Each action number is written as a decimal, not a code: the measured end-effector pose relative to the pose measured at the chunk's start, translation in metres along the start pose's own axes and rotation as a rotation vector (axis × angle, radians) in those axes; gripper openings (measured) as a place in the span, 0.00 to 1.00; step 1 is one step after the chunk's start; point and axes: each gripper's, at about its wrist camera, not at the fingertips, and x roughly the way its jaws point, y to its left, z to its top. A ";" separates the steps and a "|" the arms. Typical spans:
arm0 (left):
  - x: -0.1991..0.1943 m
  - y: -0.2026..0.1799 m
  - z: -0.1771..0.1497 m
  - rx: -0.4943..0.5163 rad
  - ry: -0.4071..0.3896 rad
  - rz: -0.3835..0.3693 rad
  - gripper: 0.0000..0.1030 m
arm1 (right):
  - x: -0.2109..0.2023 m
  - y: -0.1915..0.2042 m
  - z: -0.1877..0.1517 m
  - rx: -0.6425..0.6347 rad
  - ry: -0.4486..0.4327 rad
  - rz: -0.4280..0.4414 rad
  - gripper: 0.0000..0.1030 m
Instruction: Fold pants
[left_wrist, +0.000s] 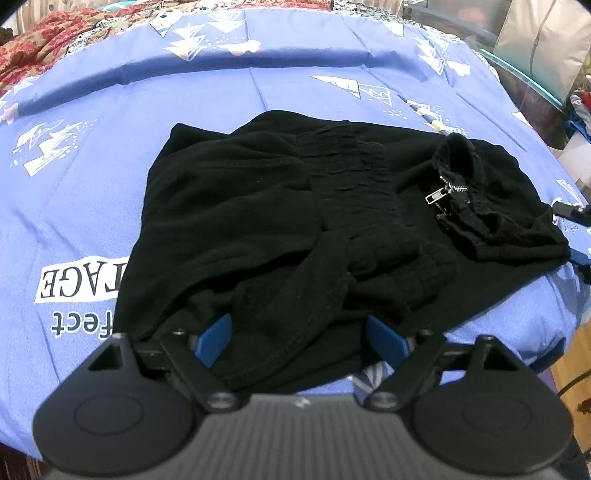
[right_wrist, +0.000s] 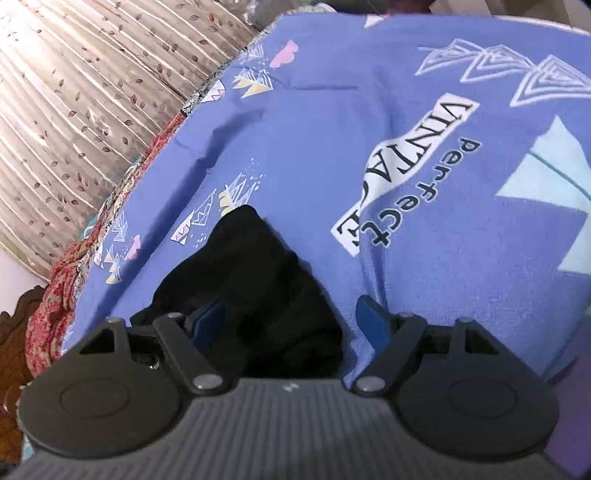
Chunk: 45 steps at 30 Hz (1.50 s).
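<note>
Black pants (left_wrist: 280, 206), bunched with the zipper (left_wrist: 439, 194) showing, are being left on a blue bedsheet (left_wrist: 110, 110), both the left gripper (left_wrist: 299, 336) and right gripper (right_wrist: 291, 317) being held wide.

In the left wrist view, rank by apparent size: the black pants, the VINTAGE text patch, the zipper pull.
1. Black pants
2. VINTAGE text patch, partly hidden under the pants
3. Zipper pull

Blue bed sheet (right_wrist: 314, 147) printed with "Perfect" in dark letters, beside it I read "VINTAGE" in a white box, right wrist view, same print upside down at the sheet's near left in the left wrist view, partly covered by black pants (left_wrist: 258, 221), only "fect" and "AGE" legible
</note>
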 end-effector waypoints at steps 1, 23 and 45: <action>0.000 0.000 0.000 -0.001 0.000 -0.002 0.81 | 0.001 0.004 -0.001 -0.025 0.013 -0.002 0.76; -0.075 0.150 0.033 -0.458 -0.284 -0.284 0.81 | 0.015 0.255 -0.104 -0.790 0.233 0.460 0.17; -0.026 0.124 0.015 -0.373 -0.064 -0.203 0.33 | 0.004 0.176 -0.082 -0.651 0.269 0.310 0.31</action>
